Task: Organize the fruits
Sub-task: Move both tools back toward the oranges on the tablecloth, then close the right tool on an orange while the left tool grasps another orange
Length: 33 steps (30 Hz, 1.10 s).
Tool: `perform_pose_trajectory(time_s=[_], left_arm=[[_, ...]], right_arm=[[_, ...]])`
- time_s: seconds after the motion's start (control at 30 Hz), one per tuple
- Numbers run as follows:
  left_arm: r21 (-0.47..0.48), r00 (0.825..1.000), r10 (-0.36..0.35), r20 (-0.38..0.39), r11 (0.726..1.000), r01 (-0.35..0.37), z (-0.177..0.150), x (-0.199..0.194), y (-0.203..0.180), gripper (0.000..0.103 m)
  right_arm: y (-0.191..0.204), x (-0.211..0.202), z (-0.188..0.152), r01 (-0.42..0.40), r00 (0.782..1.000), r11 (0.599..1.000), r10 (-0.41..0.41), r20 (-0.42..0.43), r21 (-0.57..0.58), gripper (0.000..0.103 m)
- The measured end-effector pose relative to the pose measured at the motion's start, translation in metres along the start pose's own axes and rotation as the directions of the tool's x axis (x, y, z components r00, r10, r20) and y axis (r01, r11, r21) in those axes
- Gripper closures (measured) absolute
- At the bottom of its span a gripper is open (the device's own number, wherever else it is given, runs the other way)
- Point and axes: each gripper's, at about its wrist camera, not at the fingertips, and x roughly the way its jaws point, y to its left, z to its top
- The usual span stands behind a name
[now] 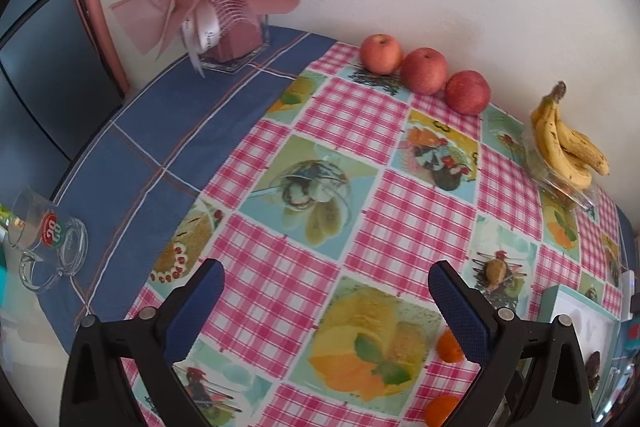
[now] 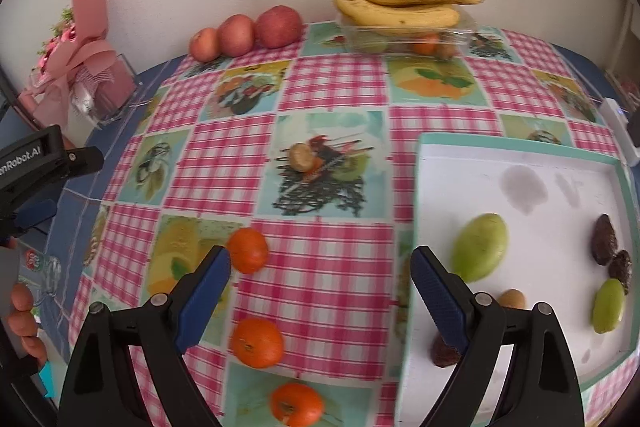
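Left tool (image 1: pixel 326 303) and right tool (image 2: pixel 320 291) both gape, empty.

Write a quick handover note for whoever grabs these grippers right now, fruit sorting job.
Left gripper: open, empty, over the cloth.
Right gripper: open, empty, between the oranges and the tray.
Three apples line the wall; bananas sit on a clear container.
White tray holds two green fruits, small dark and brown pieces.
Left, likely: three oranges loose on the cloth, plus one small brown fruit mid-table.
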Motion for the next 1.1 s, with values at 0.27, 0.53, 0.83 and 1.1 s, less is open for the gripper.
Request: perform_pose_trajectory(time_s=[0.27, 0.53, 0.83, 1.1], left_arm=[[-0.005, 0.998, -0.065, 0.002, 0.998, 0.065, 0.001, 0.001, 0.007, 0.000], [0.091, 0.995, -0.075, -0.073, 0.993, 0.081, -0.009, 0.011, -0.013, 0.000], [0.096, 0.970, -0.055, -0.235, 0.992, 0.080, -0.029, 0.049, -0.017, 0.000], [0.105, 0.958, 0.001, -0.286, 0.994, 0.030, -0.037, 0.067, -0.011, 0.000]], right_arm=[[0.011, 0.001, -0.001, -0.033, 0.999, 0.999, 0.033, -0.024, 0.008, 0.012], [0.016, 0.007, -0.013, -0.006, 0.996, 1.000, 0.004, -0.090, -0.026, 0.012], [0.033, 0.014, -0.035, -0.015, 0.986, 0.995, -0.001, -0.165, -0.096, 0.013], [0.043, 0.027, -0.050, 0.004, 0.972, 0.988, -0.040, -0.233, -0.152, 0.027]])
